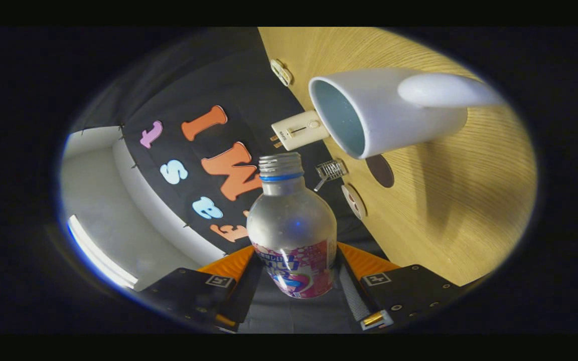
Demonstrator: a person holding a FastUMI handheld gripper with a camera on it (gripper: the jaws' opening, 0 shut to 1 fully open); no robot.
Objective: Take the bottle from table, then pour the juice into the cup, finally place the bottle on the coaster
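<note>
The hand-held gripper [294,286] holds a clear plastic bottle with a pink and blue label [293,235] between its two fingers, one finger pressing on each side of the labelled lower body. The bottle carries no cap; its threaded neck with a blue ring points away from the fingers. The scene appears rolled sideways, so the bottle is tilted relative to the light wood-grain worktop [449,200]. A white ceramic cup with a handle [384,113] stands on the worktop beyond the bottle's mouth, its opening facing toward the bottle; the two are apart. A dark round coaster [381,170] lies flat on the worktop just beside the cup's rim. A cream rectangular device [299,130], a small wire basket [330,170] and a round pale disc [353,200] sit near the worktop's edge.
</note>
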